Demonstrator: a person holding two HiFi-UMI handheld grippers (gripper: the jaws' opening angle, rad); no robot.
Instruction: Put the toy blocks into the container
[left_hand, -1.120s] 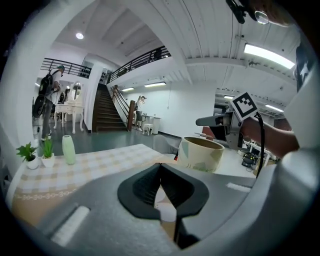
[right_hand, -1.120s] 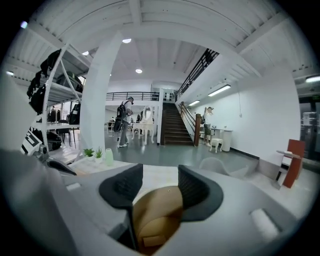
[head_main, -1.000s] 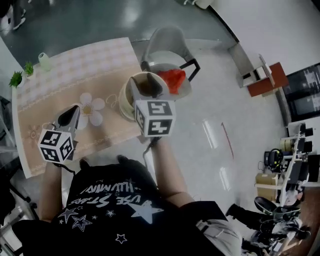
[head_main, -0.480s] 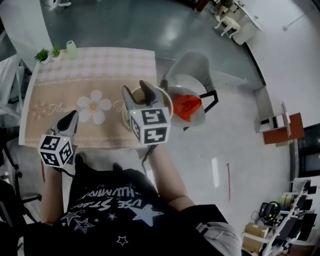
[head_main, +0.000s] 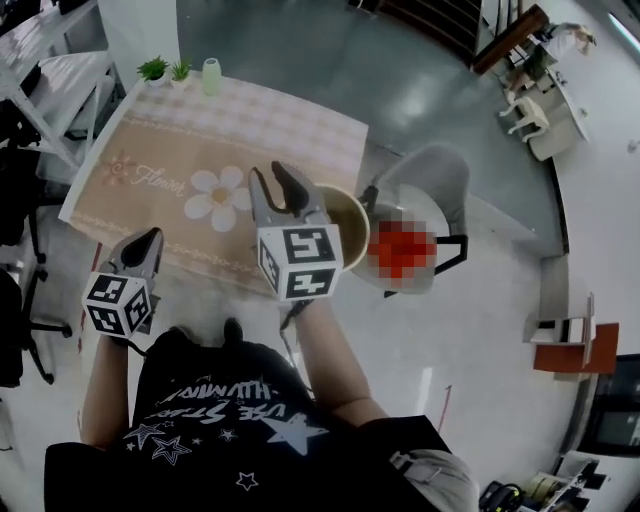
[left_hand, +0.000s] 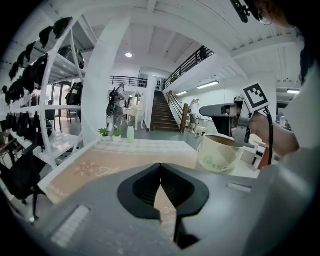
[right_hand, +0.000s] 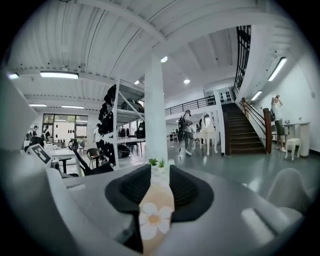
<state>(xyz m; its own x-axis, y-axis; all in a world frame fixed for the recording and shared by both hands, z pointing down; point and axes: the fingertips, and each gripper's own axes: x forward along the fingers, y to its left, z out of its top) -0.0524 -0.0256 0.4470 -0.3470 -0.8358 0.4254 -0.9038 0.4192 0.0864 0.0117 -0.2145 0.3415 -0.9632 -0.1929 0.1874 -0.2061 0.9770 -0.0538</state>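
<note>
1. The left gripper (left_hand: 160, 166) has its jaws together with the tips touching and nothing between them. In the head view it sits at the lower left of the frame, at the near edge of the bench (head_main: 150, 150).
2. The right gripper (right_hand: 160, 175) has just been closing its jaws. They stand narrow now, with a slim gap that holds nothing; only the bench cloth's flower print (head_main: 220, 197) shows through it.
3. In the head view the right gripper is at the centre of the frame, with the container (head_main: 350, 215) just behind it to the right.
4. The container is a pale round tub standing upright at the right-hand near corner of the bench. What lies inside it cannot be made out.
5. To the right of the container stands a grey chair (head_main: 435, 180), off the bench. A red thing (head_main: 400, 250) on its seat is too blurred to identify.
6. At the upper left, on the far edge of the bench, stand two small plants (head_main: 153, 68) and a pale green bottle (head_main: 210, 75)
</note>
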